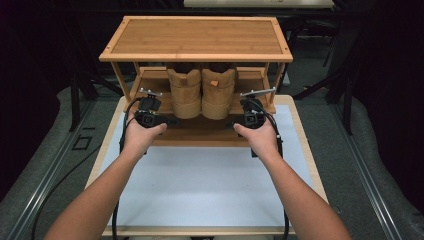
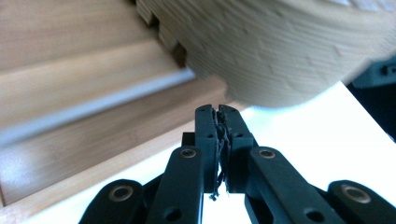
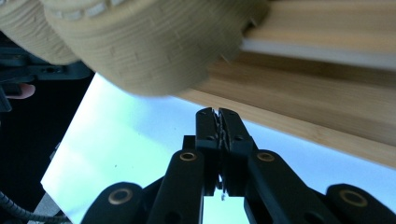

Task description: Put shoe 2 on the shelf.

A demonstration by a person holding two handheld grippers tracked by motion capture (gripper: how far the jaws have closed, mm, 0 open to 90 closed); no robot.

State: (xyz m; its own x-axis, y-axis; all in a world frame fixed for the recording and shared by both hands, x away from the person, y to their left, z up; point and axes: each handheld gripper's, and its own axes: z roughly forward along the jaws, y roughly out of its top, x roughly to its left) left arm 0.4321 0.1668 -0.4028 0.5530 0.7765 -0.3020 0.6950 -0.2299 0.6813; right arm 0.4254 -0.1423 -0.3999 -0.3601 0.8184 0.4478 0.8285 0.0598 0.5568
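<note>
A pair of tan boots stands heels-out on the lower shelf (image 1: 200, 134) of a bamboo shoe rack (image 1: 195, 37), the left boot (image 1: 185, 95) beside the right boot (image 1: 218, 92). My left gripper (image 1: 171, 120) is at the shelf's front edge just left of the boots and points inward. In the left gripper view it (image 2: 218, 110) is shut on nothing, just below a ribbed boot sole (image 2: 280, 46). My right gripper (image 1: 235, 124) mirrors it on the right side. The right gripper view shows it (image 3: 217, 112) shut and empty, under the other sole (image 3: 149, 42).
The rack stands at the far end of a white mat (image 1: 200, 185) on a wood-edged table (image 1: 305, 145). The rack's top board overhangs the boots. Cables trail from both grippers down along the forearms. Dark floor and metal rails flank the table.
</note>
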